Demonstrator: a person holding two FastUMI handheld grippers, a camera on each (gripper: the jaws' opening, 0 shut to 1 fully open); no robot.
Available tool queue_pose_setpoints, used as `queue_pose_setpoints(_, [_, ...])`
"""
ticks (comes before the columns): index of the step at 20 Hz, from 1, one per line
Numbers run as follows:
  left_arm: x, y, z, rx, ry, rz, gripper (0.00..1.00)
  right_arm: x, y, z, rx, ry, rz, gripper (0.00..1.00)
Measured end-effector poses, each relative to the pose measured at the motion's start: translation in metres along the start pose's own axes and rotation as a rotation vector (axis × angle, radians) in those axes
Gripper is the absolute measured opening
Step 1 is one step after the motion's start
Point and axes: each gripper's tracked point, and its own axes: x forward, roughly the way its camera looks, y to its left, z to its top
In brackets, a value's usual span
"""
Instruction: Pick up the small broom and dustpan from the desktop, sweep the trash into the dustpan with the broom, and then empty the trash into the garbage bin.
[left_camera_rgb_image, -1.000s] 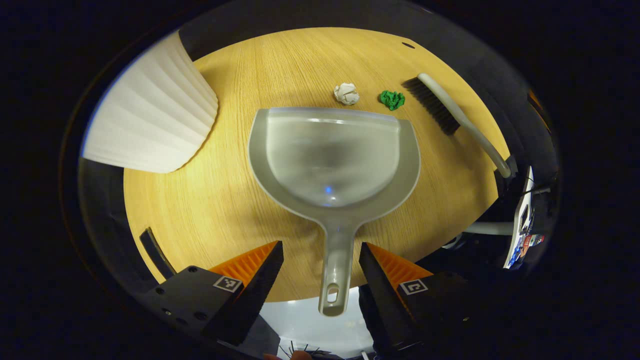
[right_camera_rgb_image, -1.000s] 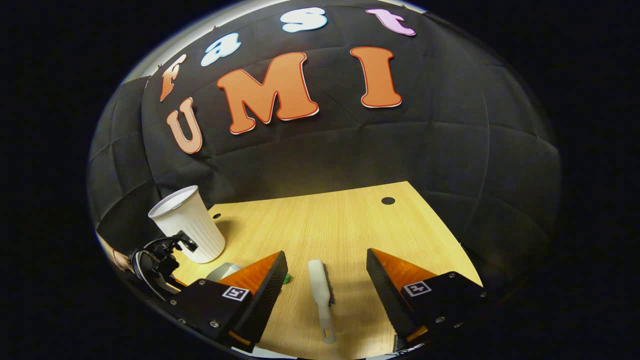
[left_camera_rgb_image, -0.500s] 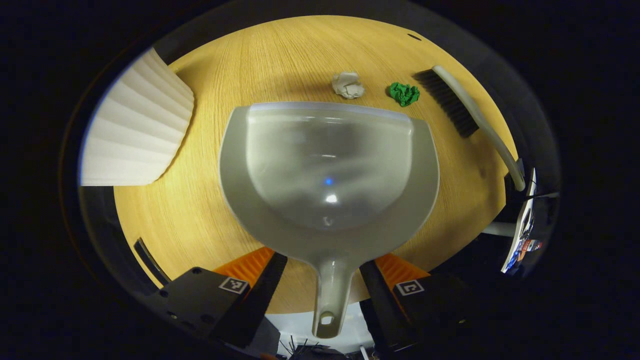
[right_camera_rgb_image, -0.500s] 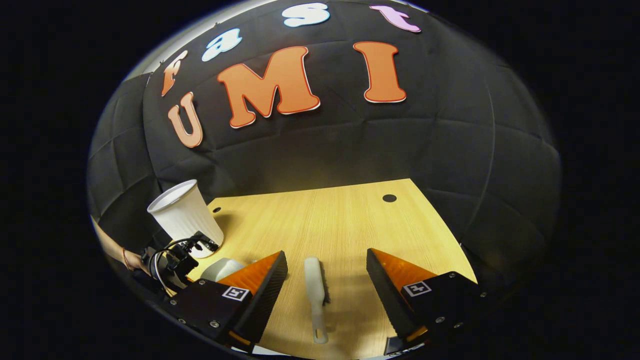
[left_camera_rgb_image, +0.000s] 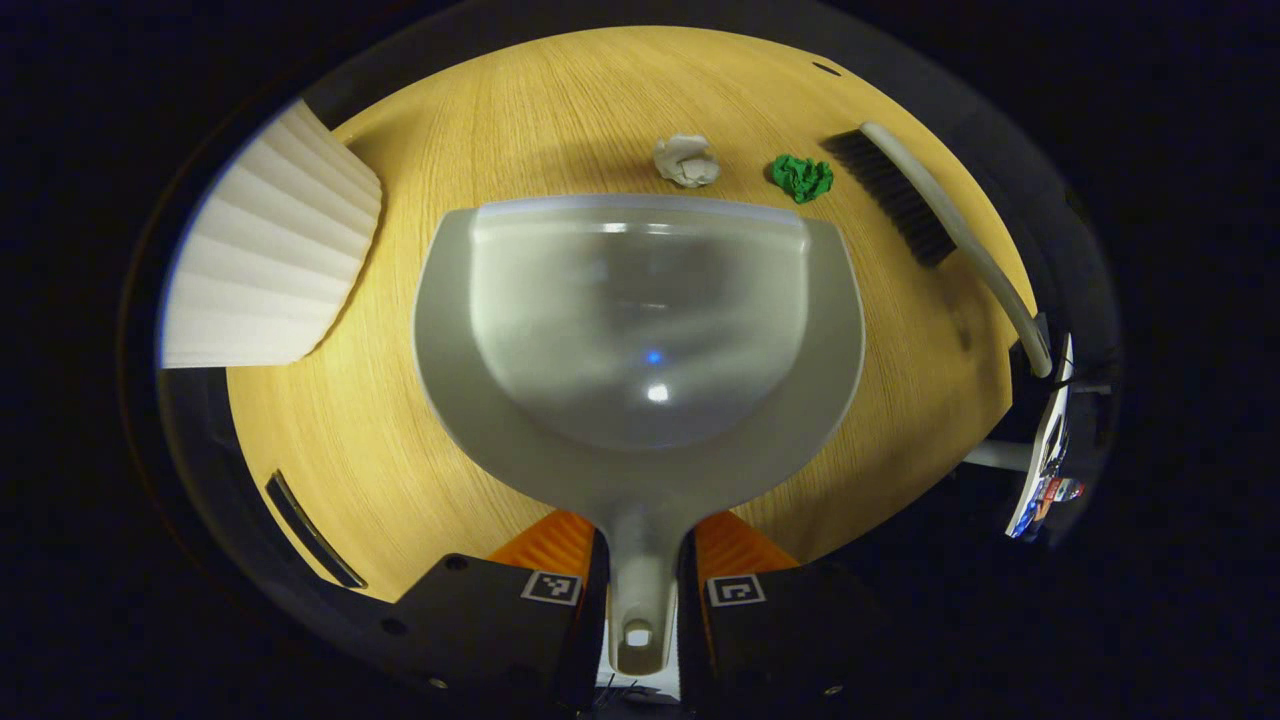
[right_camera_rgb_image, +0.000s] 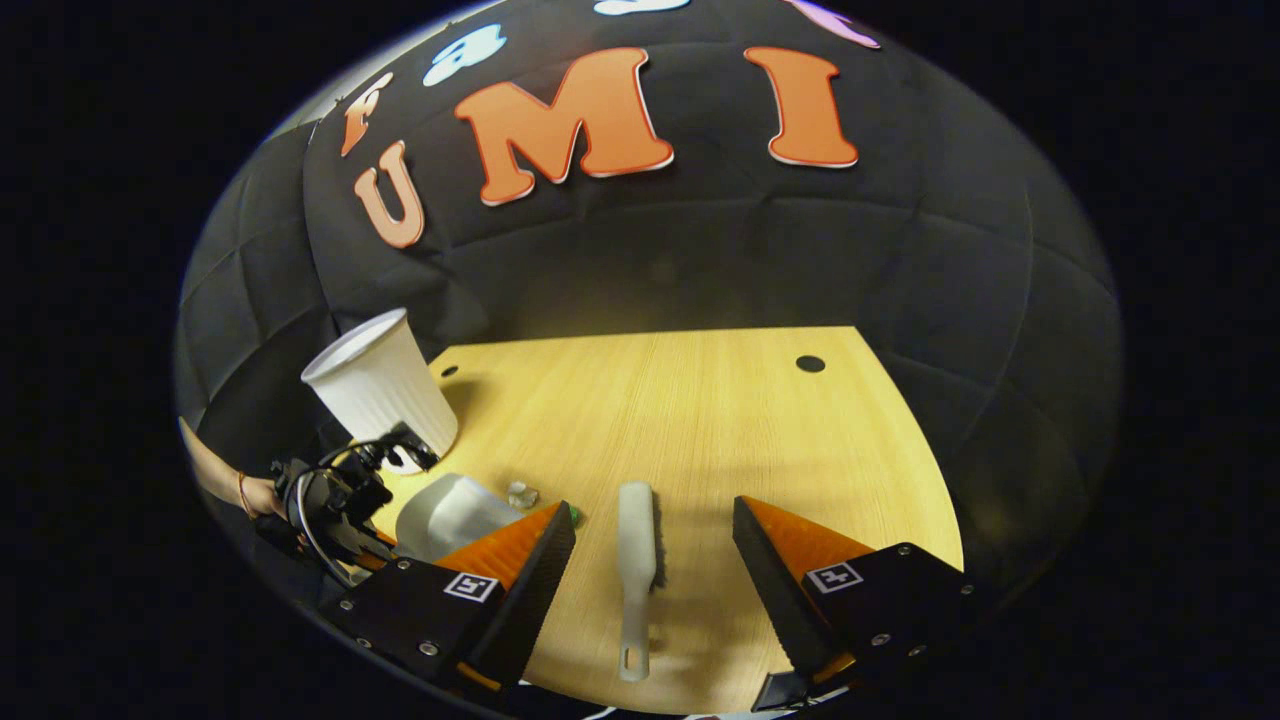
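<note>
The dustpan (left_camera_rgb_image: 640, 330) lay flat on the desktop (left_camera_rgb_image: 420, 470), its handle clamped between the left gripper (left_camera_rgb_image: 641, 590) fingers. The broom (right_camera_rgb_image: 636, 560) lay between the right gripper's (right_camera_rgb_image: 650, 580) wide-spread fingers, seemingly untouched. Two paper wads (left_camera_rgb_image: 686, 160) (left_camera_rgb_image: 802, 177) sat beyond the pan's lip, the white bin (left_camera_rgb_image: 265, 260) left.

Ahead of the left claw (left_camera_rgb_image: 640, 590), the dustpan (left_camera_rgb_image: 640, 330) is pale grey with a glossy, translucent-looking bowl. The counter (left_camera_rgb_image: 420, 440) is honey-yellow with fine wood grain and small dark round holes. Left of the claw stands a white bin (left_camera_rgb_image: 270, 260) with vertical ribbing. Beyond the dustpan's lip lie a white wad (left_camera_rgb_image: 686, 161) and a bright green wad (left_camera_rgb_image: 802, 177). The broom (left_camera_rgb_image: 930, 215) has black bristles and an off-white handle. Square black-and-white markers sit on both claws.
</note>
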Motion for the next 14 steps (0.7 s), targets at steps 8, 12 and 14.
queue_pose_setpoints(8, [-0.002,0.002,0.0,0.049,-0.088,0.004,0.27,0.04,0.013,-0.091,-0.045,0.47,0.102,0.97])
queue_pose_setpoints(12, [-0.004,0.006,0.004,0.105,-0.12,0.002,0.27,0.044,0.004,-0.131,-0.184,0.665,0.079,0.97])
queue_pose_setpoints(14, [-0.006,0.006,0.003,0.128,-0.121,-0.006,0.27,0.047,0.005,-0.143,-0.227,0.727,0.076,0.97])
